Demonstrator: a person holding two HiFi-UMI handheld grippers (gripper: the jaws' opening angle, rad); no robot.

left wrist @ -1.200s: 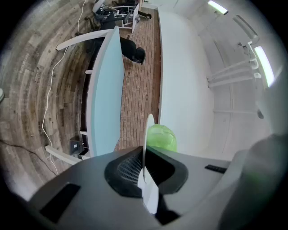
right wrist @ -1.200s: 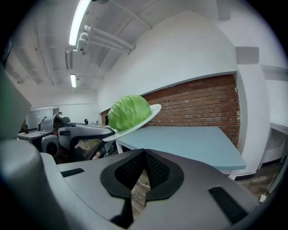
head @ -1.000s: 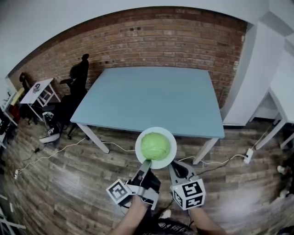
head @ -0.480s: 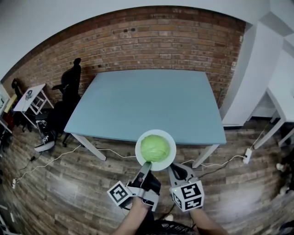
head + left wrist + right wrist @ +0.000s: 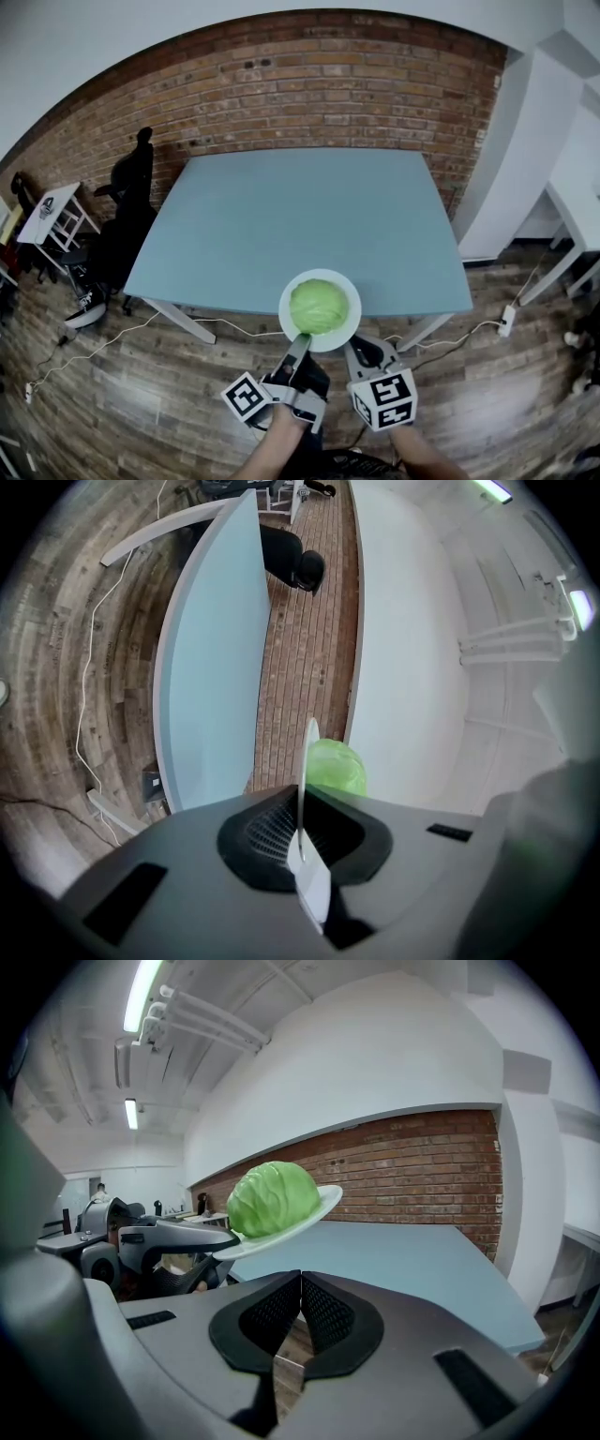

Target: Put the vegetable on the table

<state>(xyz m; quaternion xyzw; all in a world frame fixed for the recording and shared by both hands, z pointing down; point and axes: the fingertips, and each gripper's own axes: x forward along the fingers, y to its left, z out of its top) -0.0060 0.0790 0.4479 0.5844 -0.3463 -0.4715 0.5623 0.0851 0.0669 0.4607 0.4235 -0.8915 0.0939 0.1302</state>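
Left jaws: the left gripper [image 5: 300, 841] is clamped on the near rim of a white plate [image 5: 349, 323]; in the left gripper view the rim runs edge-on between the two pads.
Right jaws: the right gripper [image 5: 300, 1312] has its pads pressed together with nothing between them.
Right gripper, place: just right of the left gripper, its tip close under the plate's near right rim; whether it touches the plate I cannot tell.
Cabbage: a pale green head of cabbage [image 5: 319, 307] sits in the middle of the plate and covers most of it.
Plate, place: held in the air by the left gripper alone, over the near edge of the table [image 5: 300, 225], a little right of that edge's middle. In the right gripper view it is tilted, far rim higher than near rim, and stands clear above the tabletop.
Table: light blue top on white legs, its far edge close to the wall.
Hands: a person's two hands hold the grippers at the near bottom of the head view, and each gripper's marker cube faces up.
Wall: a red brick wall [image 5: 309, 94] runs across the far side.
Floor: dark wood planks [image 5: 141, 394], with a white cable [image 5: 103, 342] trailing across them at near left.
Left of the table: a black office chair [image 5: 127, 216], and farther left a small white side table [image 5: 47, 211].
Right of the table: a white pillar [image 5: 506, 159].
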